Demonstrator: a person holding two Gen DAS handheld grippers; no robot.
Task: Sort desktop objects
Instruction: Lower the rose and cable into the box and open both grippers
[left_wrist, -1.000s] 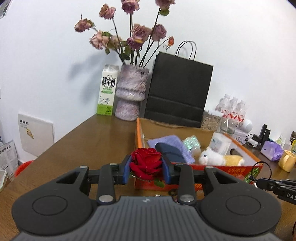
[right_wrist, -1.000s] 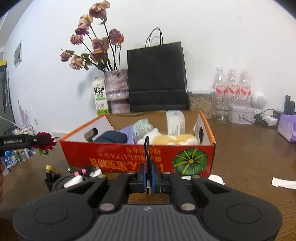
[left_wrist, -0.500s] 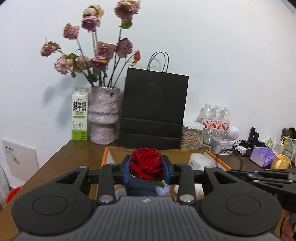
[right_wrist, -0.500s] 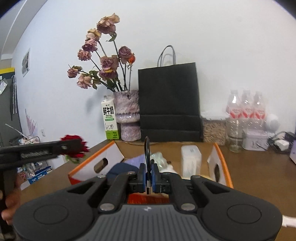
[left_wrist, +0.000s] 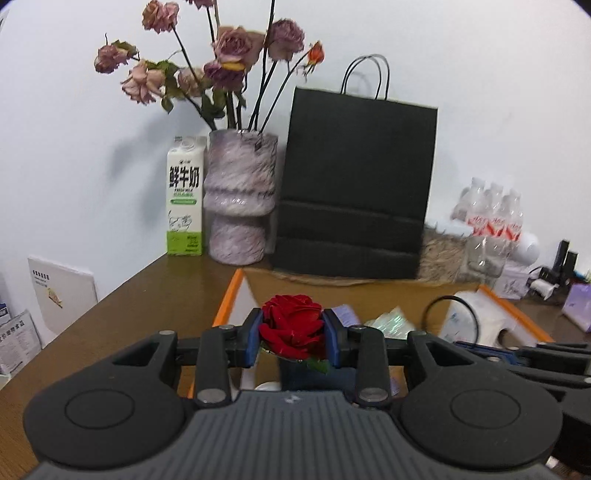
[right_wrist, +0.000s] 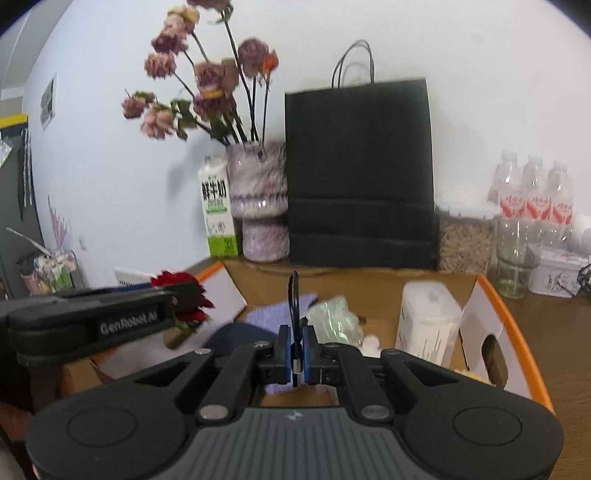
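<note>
"GenRobot.AI" on left claw (right_wrist: 177, 299); "鲜牛奶" on milk carton (left_wrist: 184, 199)

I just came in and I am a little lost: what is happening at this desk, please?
A person is sorting desk items with two tools. The left hand-held gripper holds a red rose between its pads, over the orange cardboard box. The right hand-held gripper is shut on a thin black cable, also above the box, which already contains several items.

A red rose (left_wrist: 291, 328), its bloom upright, hangs above the orange cardboard box's (right_wrist: 513, 325) 9 o'clock side; a thin black cable loop (right_wrist: 294, 295) stands upright over its middle.
</note>
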